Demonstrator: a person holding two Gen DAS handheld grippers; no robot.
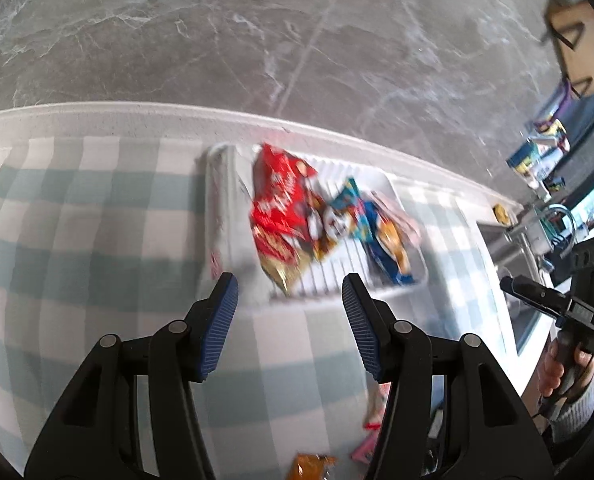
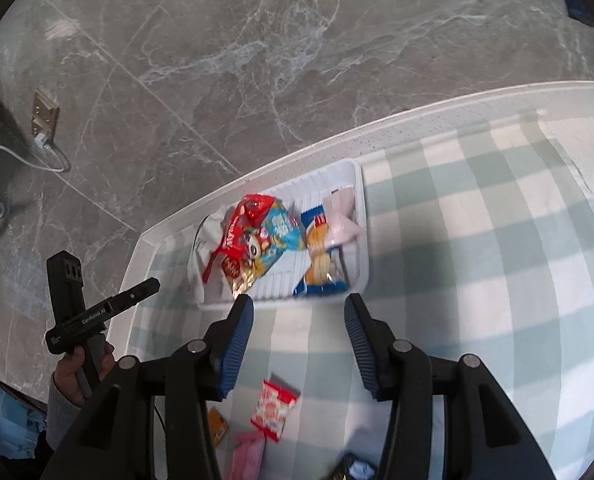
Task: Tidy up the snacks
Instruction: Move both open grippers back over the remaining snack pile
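Holding crinkly snack packets (image 2: 257,240): ribbed white plastic tray (image 2: 357,184).

1. The left wrist view looks steeply down past its own left gripper (image 1: 291,300), whose blue pads fill the lower half of the frame, onto a checked cloth (image 1: 97,216) and a white tray (image 1: 407,200) at frame centre; grey marble floor (image 1: 257,32) fills the top.
2. The right wrist view faces likewise downward past the right gripper (image 2: 299,320), with the tray (image 2: 361,208) at centre (both views blur).
3. Both share the tray, cloth and floor, from close above.
4. Each sees the other: the right gripper (image 1: 545,296) at the right edge, the left gripper (image 2: 109,306) at lower left.
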